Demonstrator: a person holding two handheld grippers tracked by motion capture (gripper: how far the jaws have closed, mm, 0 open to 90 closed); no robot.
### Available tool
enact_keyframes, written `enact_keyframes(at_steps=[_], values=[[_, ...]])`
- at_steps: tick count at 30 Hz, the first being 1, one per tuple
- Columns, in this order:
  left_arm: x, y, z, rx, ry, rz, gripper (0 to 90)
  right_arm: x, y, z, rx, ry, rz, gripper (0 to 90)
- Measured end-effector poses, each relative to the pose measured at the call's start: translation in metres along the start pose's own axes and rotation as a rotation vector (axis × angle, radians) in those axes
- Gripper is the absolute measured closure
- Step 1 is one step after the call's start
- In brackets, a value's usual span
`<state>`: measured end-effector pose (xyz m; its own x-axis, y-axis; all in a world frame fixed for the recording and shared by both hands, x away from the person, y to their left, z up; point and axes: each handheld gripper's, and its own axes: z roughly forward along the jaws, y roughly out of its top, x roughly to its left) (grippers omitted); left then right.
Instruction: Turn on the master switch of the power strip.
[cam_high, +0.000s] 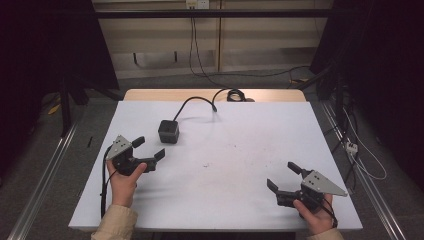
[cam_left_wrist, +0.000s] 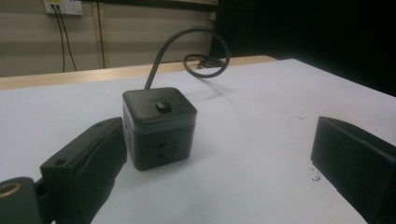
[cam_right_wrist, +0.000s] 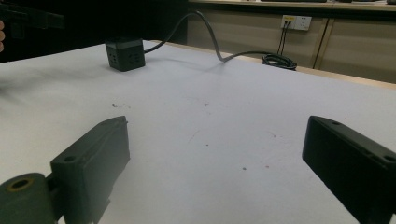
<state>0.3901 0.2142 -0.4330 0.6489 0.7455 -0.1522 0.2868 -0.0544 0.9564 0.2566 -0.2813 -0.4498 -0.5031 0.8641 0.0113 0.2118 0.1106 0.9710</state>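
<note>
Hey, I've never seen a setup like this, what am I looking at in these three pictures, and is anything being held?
A person sits at a white table holding a two-jaw grasping tool in each hand: the left tool and the right tool. One picture looks down from above; the other two come from cameras riding on each tool, looking along its black jaws. On the table sits a black cube-shaped power socket with its cable trailing to the far edge. Both tools are open, holding nothing.

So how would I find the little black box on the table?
Start at the big white table. Look toward its far left part, just ahead of the left gripper. The black cube sits there, the one thing with a dark cable curling from it and a button on top.
</note>
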Motion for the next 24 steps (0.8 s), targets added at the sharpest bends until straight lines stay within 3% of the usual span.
enact_keyframes(at_steps=[24], values=[[0.001, 0.007, 0.018, 0.012, -0.002, 0.006, 3.9, 0.001, 0.001, 0.000, 0.001, 0.007, -0.007, 6.8]])
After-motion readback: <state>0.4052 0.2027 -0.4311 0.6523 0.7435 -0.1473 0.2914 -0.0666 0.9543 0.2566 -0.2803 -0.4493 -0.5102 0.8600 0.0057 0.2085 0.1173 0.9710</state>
